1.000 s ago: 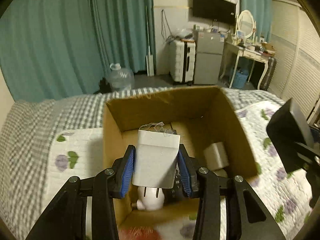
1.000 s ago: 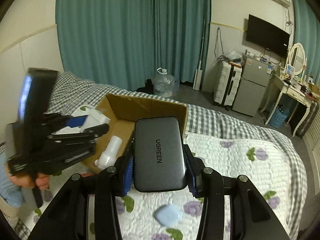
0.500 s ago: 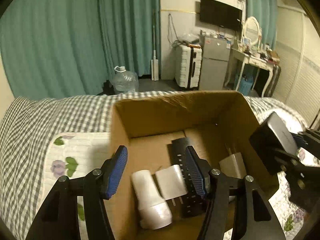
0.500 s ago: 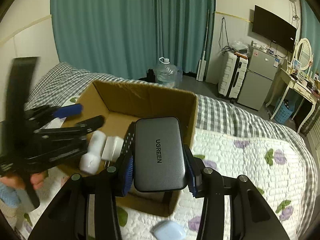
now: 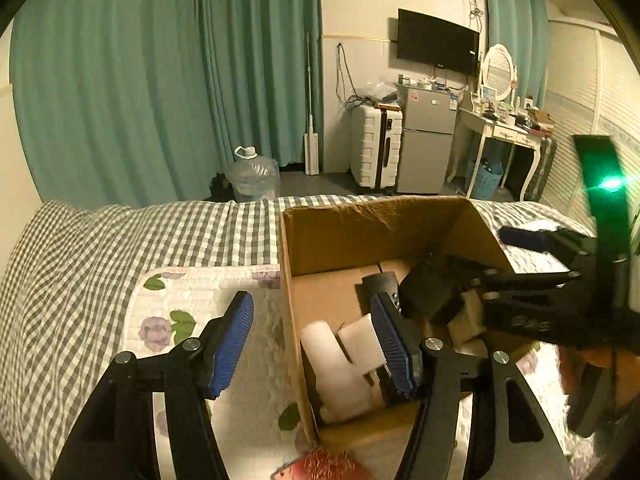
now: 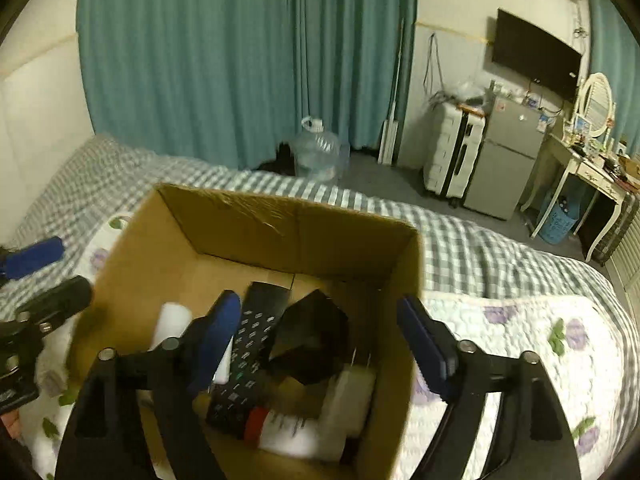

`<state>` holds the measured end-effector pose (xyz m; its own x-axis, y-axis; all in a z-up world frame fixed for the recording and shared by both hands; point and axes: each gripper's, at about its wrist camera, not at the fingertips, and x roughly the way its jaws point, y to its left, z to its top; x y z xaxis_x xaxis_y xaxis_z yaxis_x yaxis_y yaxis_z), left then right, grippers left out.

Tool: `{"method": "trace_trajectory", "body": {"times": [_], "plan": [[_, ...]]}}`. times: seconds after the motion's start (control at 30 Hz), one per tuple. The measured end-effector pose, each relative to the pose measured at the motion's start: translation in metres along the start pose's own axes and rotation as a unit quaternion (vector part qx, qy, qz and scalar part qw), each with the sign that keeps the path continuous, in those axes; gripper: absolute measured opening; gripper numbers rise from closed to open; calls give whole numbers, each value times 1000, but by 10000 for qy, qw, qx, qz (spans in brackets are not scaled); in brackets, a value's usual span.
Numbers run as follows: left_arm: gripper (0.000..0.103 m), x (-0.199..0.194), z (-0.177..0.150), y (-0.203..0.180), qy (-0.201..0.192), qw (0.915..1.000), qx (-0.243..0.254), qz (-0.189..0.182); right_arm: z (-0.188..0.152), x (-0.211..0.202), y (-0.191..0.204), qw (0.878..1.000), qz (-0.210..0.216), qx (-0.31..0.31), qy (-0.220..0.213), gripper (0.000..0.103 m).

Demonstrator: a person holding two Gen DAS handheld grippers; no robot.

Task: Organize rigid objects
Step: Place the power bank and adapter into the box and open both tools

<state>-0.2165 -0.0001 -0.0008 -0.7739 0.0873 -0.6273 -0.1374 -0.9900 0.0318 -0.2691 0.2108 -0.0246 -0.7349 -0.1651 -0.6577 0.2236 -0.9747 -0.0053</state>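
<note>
An open cardboard box stands on the bed. Inside lie a black remote, the dark power bank tilted on its edge, a white charger block, a white cylinder and a white tube with a red cap. My left gripper is open and empty, straddling the box's left wall. My right gripper is open and empty above the box; it also shows in the left wrist view.
The bed has a grey checked sheet and a white floral quilt. A red fuzzy object lies at the near edge. Beyond the bed stand a water jug, a suitcase and a small fridge.
My left gripper opened and dropped the white charger into the box, then shifted left. My right gripper moved over the box and opened, and the power bank now lies inside.
</note>
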Motion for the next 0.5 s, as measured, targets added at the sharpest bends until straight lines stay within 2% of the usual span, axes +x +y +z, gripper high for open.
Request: {"method": "trace_trajectory", "body": {"times": [0.17,0.37,0.5], "plan": [[64,-46,-5,-9,-150,9999,66,53,-10,-61,-10,9999,-89,63,-120,82],[68,-106,-15,-16,-363,9991,70,212,-17,-147,-11,9987,-128,-36,-486,91],[70,-134,-32,-24,-454,9983,95,355,-36,-183,-5,9979,-156,-113,-616,94]]}}
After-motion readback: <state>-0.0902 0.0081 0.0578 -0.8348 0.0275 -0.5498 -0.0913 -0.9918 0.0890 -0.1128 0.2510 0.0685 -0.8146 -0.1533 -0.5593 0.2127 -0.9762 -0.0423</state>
